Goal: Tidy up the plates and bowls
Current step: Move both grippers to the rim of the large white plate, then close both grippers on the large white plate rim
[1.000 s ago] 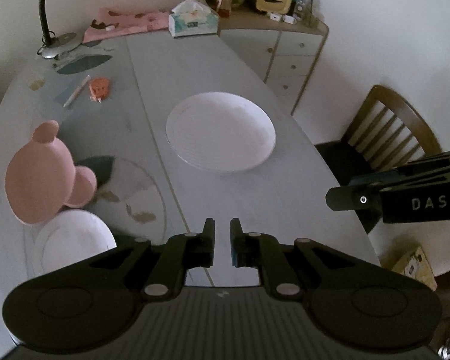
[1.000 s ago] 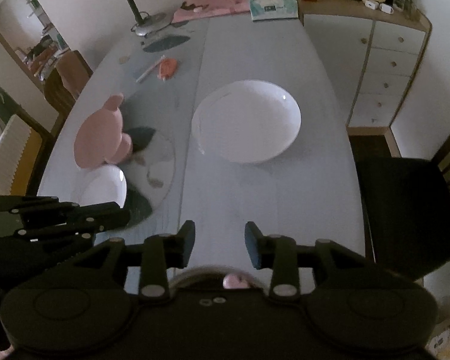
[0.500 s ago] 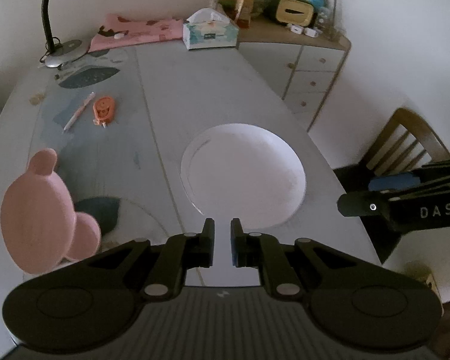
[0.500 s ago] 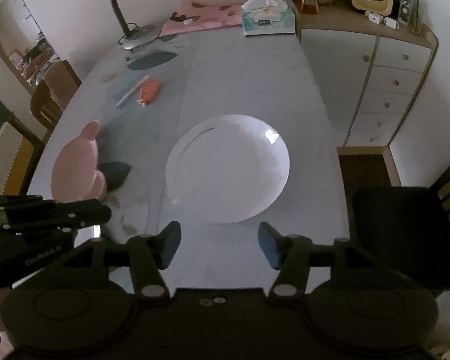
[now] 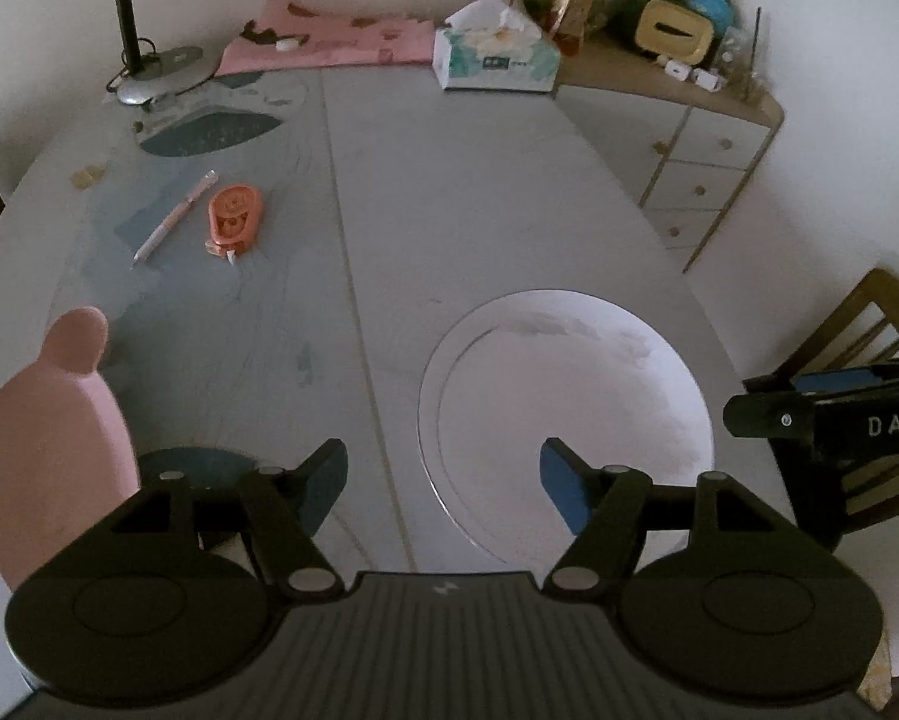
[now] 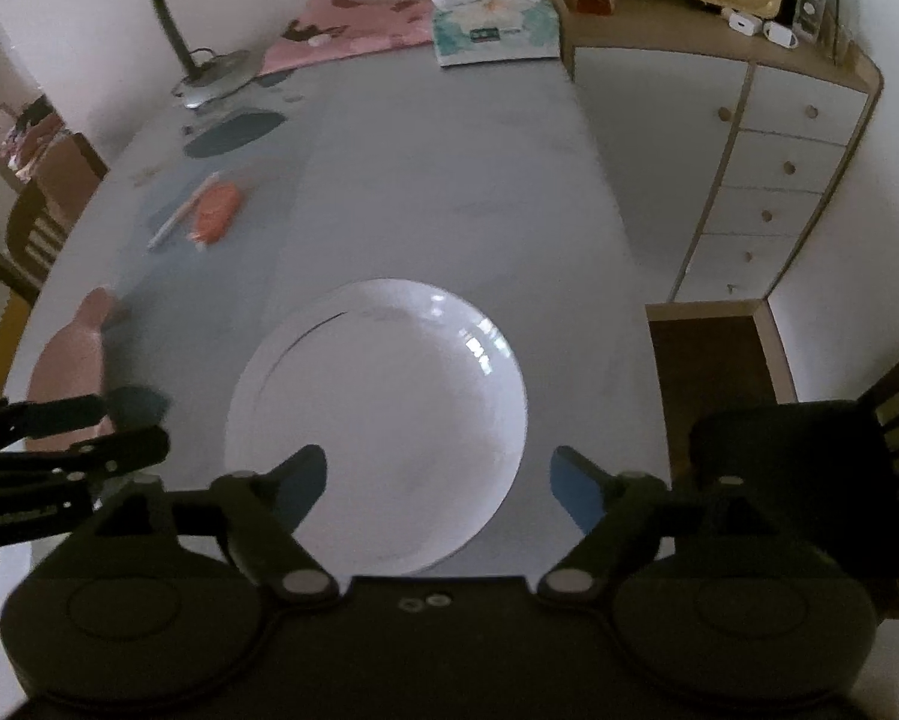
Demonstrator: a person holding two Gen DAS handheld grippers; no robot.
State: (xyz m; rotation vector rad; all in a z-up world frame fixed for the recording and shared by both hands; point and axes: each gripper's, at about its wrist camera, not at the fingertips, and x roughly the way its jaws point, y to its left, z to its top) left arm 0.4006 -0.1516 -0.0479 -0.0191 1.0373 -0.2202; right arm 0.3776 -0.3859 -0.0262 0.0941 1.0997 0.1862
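- The left tool [image 5: 443, 483] hangs over the grey tabletop [image 5: 479, 192], its jaws opening wide; only the near left rim of the white plate [image 5: 563, 414] lies in the gap, unpressed.
- The right tool [image 6: 437, 483] is also opening, spread wide, above the near edge of the same plate [image 6: 383, 414]; nothing is gripped.
- The white plate lies flat near the right edge of the tabletop, well apart from the pink bear-shaped plate [image 5: 47, 444] at the left.
- Farther back lie a pen [image 5: 176, 217] and, just beside it, an orange correction-tape dispenser [image 5: 233, 219].
- A tissue box [image 5: 494, 57] and a desk lamp [image 5: 149, 54] stand at the far end.
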